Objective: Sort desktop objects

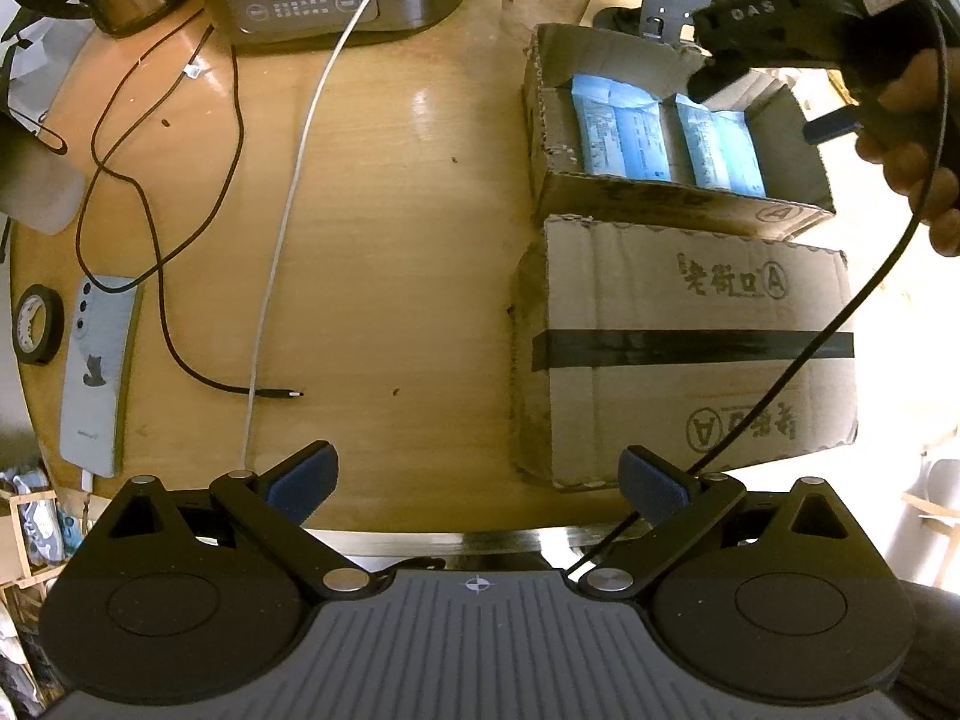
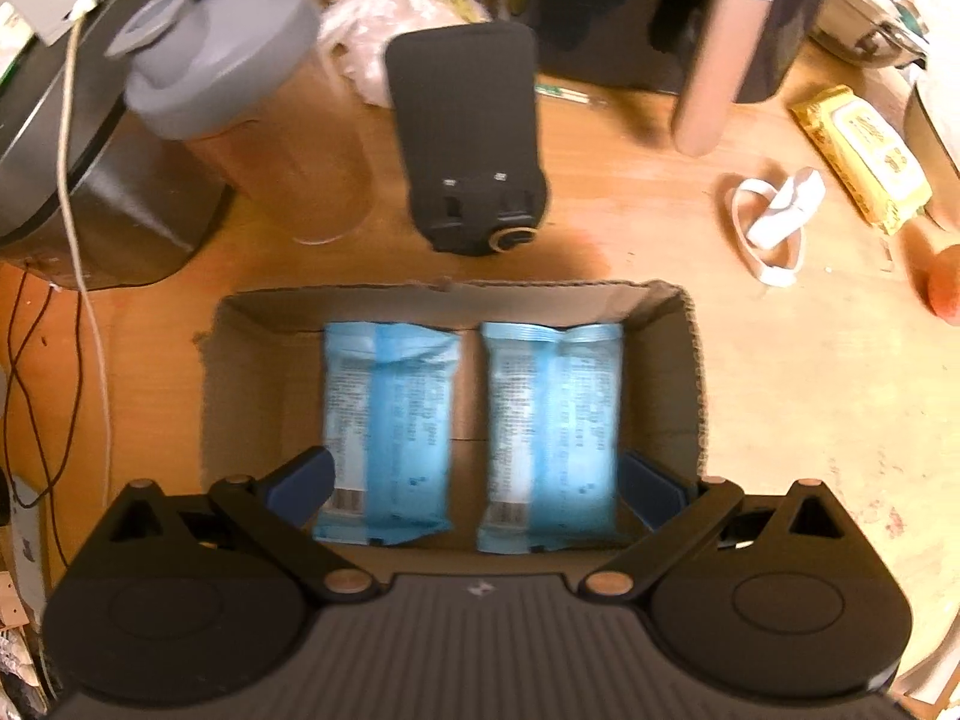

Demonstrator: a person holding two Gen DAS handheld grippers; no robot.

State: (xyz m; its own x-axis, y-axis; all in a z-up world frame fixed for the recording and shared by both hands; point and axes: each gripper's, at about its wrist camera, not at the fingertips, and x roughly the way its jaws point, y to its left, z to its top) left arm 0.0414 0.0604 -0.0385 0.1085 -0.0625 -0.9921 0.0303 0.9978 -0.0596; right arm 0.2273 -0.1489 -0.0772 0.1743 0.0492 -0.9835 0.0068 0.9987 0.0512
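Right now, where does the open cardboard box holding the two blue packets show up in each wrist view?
Left wrist view: the open cardboard box sits upper right, behind a closed cardboard box with black tape, with the right claw over its far right corner.
Right wrist view: the box fills the centre, just ahead of the open claw.
Shared landmark: the two blue plastic packets lying side by side inside.

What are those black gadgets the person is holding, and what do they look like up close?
Each is a handheld gripper: a grey ribbed body, two round black discs, black linkage arms with metal pivot pins, and two blue-padded fingers. The left gripper has a crosshair mark. The right gripper, seen from outside, is black with a pistol-like grip, pale lettering and a black cable trailing down.
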